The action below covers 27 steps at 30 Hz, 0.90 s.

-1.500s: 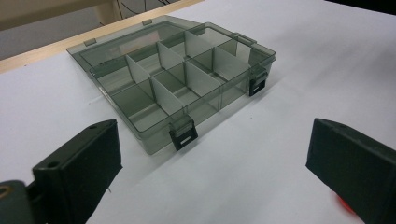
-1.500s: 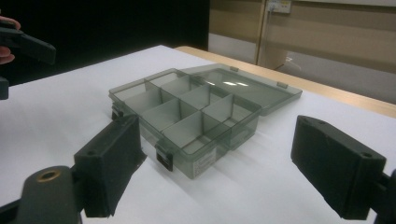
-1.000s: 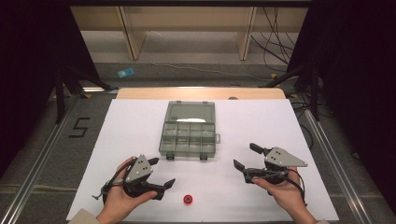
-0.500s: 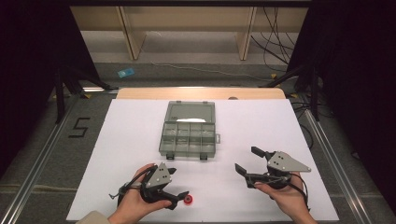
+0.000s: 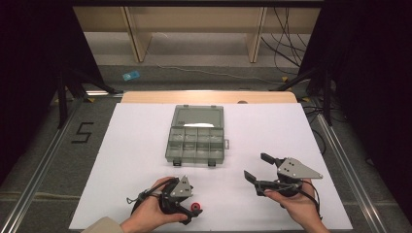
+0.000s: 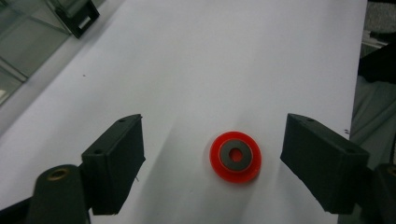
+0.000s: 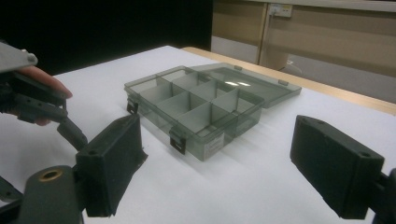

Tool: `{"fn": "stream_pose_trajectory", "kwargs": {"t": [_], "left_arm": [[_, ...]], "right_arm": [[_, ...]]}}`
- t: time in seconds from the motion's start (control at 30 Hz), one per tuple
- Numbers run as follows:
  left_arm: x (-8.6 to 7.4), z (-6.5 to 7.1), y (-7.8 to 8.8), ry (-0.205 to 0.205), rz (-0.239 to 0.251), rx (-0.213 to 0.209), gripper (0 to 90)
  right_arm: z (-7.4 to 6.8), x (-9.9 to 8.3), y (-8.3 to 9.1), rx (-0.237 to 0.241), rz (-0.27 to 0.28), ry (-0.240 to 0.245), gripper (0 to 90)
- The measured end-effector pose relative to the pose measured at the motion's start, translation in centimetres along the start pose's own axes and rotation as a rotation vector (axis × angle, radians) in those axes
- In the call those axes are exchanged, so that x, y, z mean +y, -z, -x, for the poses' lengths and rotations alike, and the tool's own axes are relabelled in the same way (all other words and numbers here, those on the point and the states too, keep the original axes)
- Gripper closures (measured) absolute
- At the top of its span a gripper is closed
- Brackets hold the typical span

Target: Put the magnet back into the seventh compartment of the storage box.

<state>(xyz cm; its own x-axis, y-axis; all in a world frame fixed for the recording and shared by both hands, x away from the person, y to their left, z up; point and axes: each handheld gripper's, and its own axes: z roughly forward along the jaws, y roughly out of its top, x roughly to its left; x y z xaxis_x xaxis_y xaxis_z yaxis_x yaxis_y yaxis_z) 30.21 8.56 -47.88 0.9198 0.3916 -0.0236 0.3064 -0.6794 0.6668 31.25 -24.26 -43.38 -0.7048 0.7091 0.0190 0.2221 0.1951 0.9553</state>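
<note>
The left gripper [image 6: 212, 154], its jaws wide and just closing around but not touching the red ring [image 6: 235, 157] lying flat on the white counter [image 6: 233, 56], probably risks sliding over so low a thing.

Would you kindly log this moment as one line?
left gripper: jaws closing around red ring, untouched | right gripper: open | box: open

Red ring [image 6: 235, 157], grey centre; smoky-grey organiser box [image 5: 197, 140]
</note>
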Motion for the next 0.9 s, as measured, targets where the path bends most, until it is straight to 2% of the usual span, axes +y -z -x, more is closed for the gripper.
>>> {"fn": "stream_pose_trajectory", "kwargs": {"t": [0.03, 0.07, 0.1, 0.13, 0.27, 0.3, 0.33, 0.4, 0.47, 0.5, 0.53, 0.57, 0.63, 0.67, 0.73, 0.77, 0.87, 0.9], "left_arm": [[0.18, -0.10, -0.06, -0.041, -0.041, -0.008, 23.3], [0.36, 0.08, -0.32, -0.052, -0.056, -0.013, 24.3], [0.45, 0.25, -0.49, -0.054, -0.064, -0.014, 25.3], [0.49, 0.34, -0.59, -0.059, -0.071, -0.016, 26.5], [0.45, 0.48, -0.68, -0.054, -0.087, -0.022, 28.4], [0.40, 0.57, -0.71, -0.038, -0.086, -0.018, 29.6], [0.44, 0.46, -0.60, -0.052, -0.106, -0.020, 30.5], [0.45, 0.48, -0.54, -0.055, -0.115, -0.024, 32.4], [0.37, 0.67, -0.62, -0.039, -0.115, -0.016, 36.2], [0.37, 0.57, -0.54, -0.052, -0.132, -0.021, 37.6], [0.39, 0.59, -0.51, -0.034, -0.134, -0.027, 38.6], [0.43, 0.54, -0.49, -0.040, -0.141, -0.029, 39.6], [0.50, 0.65, -0.51, -0.026, -0.141, -0.028, 41.7], [0.53, 0.66, -0.51, -0.019, -0.143, -0.028, 42.8], [0.62, 0.69, -0.49, -0.013, -0.148, -0.025, 45.1], [0.70, 0.64, -0.47, -0.015, -0.155, -0.021, 47.6], [0.82, 0.79, -0.51, 0.007, -0.153, -0.024, 54.0], [0.92, 0.70, -0.39, -0.010, -0.174, -0.020, 56.1]], "right_arm": [[0.00, 0.00, 0.00, 0.000, 0.000, 0.000, 17.7], [-0.01, 0.01, 0.01, 0.000, 0.001, -0.002, 17.7], [0.14, 0.03, -0.04, -0.007, 0.017, 0.021, 17.7], [-0.01, 0.03, 0.05, 0.000, 0.001, -0.002, 17.8], [0.10, -0.04, 0.09, -0.005, -0.010, -0.009, 18.1], [0.15, -0.07, 0.06, -0.007, -0.010, -0.005, 18.3], [0.15, -0.07, 0.06, -0.008, -0.009, -0.004, 18.3], [0.13, -0.06, 0.05, -0.007, -0.010, -0.005, 18.4], [0.28, -0.06, -0.10, -0.006, 0.015, 0.019, 18.6], [0.26, -0.06, -0.10, -0.003, 0.013, 0.015, 18.7], [0.25, -0.06, -0.10, -0.004, 0.013, 0.014, 18.7], [0.08, -0.06, -0.03, 0.006, -0.003, -0.011, 18.7], [0.06, -0.08, -0.08, 0.002, 0.004, -0.012, 18.7], [0.26, -0.05, -0.08, -0.008, 0.012, 0.016, 18.7], [0.06, -0.02, 0.09, -0.005, -0.013, -0.015, 18.7], [0.14, -0.02, 0.04, -0.008, -0.004, -0.004, 18.8], [0.09, -0.04, 0.04, -0.005, -0.010, -0.009, 19.0], [0.07, -0.03, 0.03, -0.003, -0.007, -0.014, 19.1]]}}
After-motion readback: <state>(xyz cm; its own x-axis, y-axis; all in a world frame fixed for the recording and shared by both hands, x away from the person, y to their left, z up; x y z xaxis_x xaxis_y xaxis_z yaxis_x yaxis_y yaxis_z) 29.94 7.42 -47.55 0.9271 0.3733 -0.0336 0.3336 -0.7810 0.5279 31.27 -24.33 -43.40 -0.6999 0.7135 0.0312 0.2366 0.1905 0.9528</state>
